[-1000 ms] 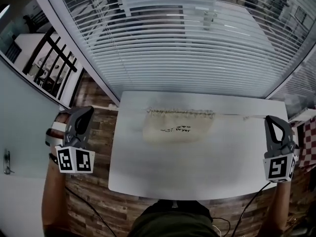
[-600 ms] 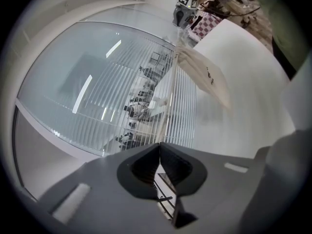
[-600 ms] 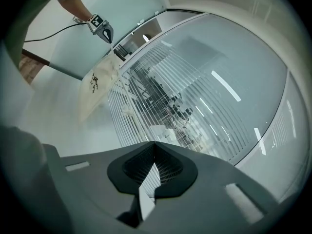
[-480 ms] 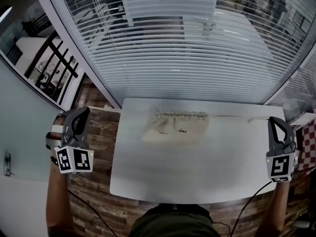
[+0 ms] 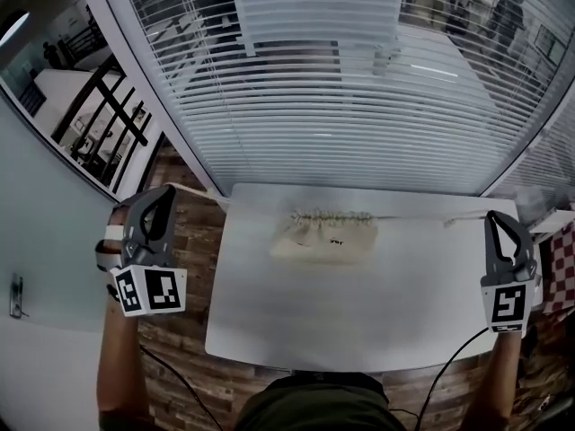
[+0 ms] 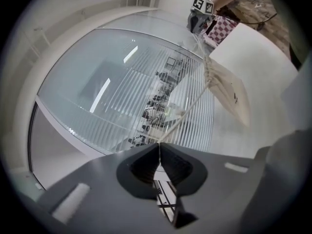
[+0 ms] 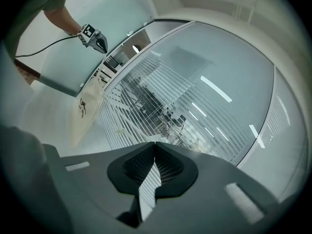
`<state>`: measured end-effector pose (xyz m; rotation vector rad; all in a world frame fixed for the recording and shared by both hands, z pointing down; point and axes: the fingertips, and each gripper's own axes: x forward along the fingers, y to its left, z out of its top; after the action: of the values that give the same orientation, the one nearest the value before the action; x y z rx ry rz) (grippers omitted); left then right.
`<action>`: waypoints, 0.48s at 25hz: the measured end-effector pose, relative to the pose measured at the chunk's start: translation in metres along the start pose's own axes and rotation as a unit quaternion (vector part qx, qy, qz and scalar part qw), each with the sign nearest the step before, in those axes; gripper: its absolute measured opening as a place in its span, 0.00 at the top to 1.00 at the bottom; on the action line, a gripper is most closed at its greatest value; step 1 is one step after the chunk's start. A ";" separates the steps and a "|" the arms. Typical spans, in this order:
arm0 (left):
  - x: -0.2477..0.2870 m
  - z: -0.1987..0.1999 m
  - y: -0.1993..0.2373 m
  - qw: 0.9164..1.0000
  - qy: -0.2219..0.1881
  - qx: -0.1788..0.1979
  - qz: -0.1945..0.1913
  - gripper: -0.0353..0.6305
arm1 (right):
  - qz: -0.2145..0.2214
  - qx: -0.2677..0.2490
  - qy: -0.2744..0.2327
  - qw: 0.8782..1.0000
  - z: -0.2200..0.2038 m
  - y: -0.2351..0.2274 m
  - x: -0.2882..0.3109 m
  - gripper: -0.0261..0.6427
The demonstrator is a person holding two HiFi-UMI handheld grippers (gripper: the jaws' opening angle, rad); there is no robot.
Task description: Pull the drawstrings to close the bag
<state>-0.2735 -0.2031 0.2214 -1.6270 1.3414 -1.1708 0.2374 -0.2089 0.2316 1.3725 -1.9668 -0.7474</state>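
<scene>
A cream drawstring bag (image 5: 325, 239) with dark print lies flat at the back of the white table (image 5: 359, 317), its mouth bunched into tight gathers (image 5: 329, 215). One drawstring (image 5: 243, 203) runs taut leftward off the table to my left gripper (image 5: 165, 192), which is shut on it. In the left gripper view the cord (image 6: 187, 107) leads from the closed jaws (image 6: 159, 144) up to the bag (image 6: 229, 94). The other drawstring (image 5: 422, 217) runs right toward my right gripper (image 5: 493, 215), whose jaws (image 7: 155, 143) are shut. The cord is faint there, with a knot (image 7: 119, 129) showing just ahead.
A glass wall with slatted blinds (image 5: 314, 106) stands right behind the table's back edge. Wood-patterned floor (image 5: 193, 250) lies left of the table and a chequered cloth (image 5: 561, 263) at the far right. Both grippers hang outside the table's side edges.
The bag's mouth has gathered narrower and the bag looks shorter and more bunched. Both cords have stayed taut in the shut grippers.
</scene>
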 end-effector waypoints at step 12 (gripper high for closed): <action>-0.016 0.003 0.016 1.000 -0.005 -0.010 0.011 0.93 | -0.006 0.034 0.003 0.999 -0.002 -0.006 -0.012 0.94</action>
<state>-0.2771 -0.1908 0.2022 -1.6267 1.3648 -1.1391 0.2454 -0.1998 0.2267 1.4255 -1.9971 -0.6857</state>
